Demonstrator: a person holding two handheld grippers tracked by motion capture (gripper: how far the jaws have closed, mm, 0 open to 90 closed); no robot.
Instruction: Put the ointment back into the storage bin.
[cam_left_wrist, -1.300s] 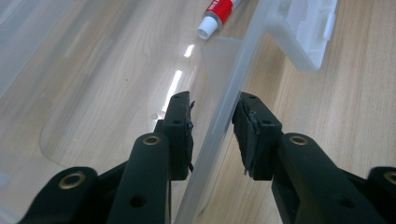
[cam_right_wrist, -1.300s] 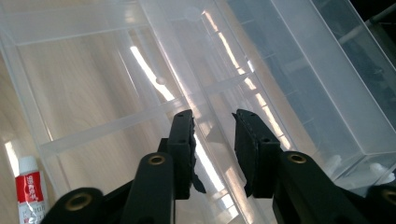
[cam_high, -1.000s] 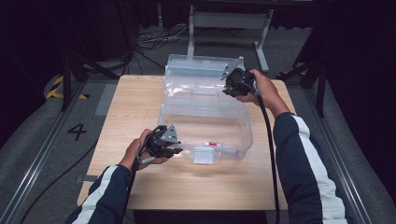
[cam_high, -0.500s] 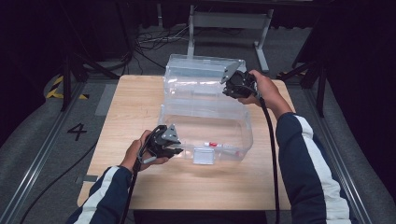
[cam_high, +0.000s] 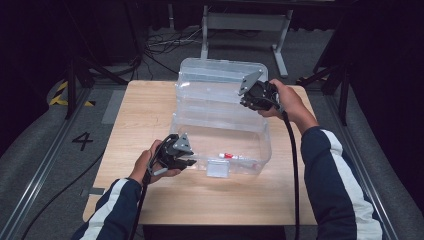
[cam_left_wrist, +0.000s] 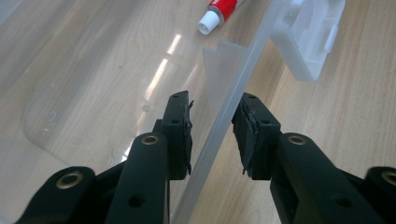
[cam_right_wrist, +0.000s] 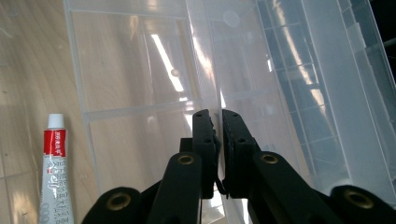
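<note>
A dark room with black stands and loose cables on a grey floor surrounded a light wooden table (cam_high: 145, 115) in the middle of the high view. On it stood a clear plastic storage box (cam_high: 220, 142), and its clear lid (cam_high: 217, 92) was raised at a tilt over the far side, toward the upper centre of the frame. A red and white tube (cam_high: 235, 156) lay on the box floor near the front wall; in the left gripper view it sat at the top centre (cam_left_wrist: 222, 11), and in the right gripper view at the lower left (cam_right_wrist: 55, 163).

The left gripper (cam_high: 182, 159), at the lower centre-left of the high view, straddled the box's near wall. Its jaws stood apart, one inside and one outside the wall, with gaps visible on both sides (cam_left_wrist: 212, 135).

The right gripper (cam_high: 250, 97), at the upper right of the box, was clamped narrowly on the edge of the lid, having just been closing, and the thin plastic sat pinched between its pads (cam_right_wrist: 218, 140).
</note>
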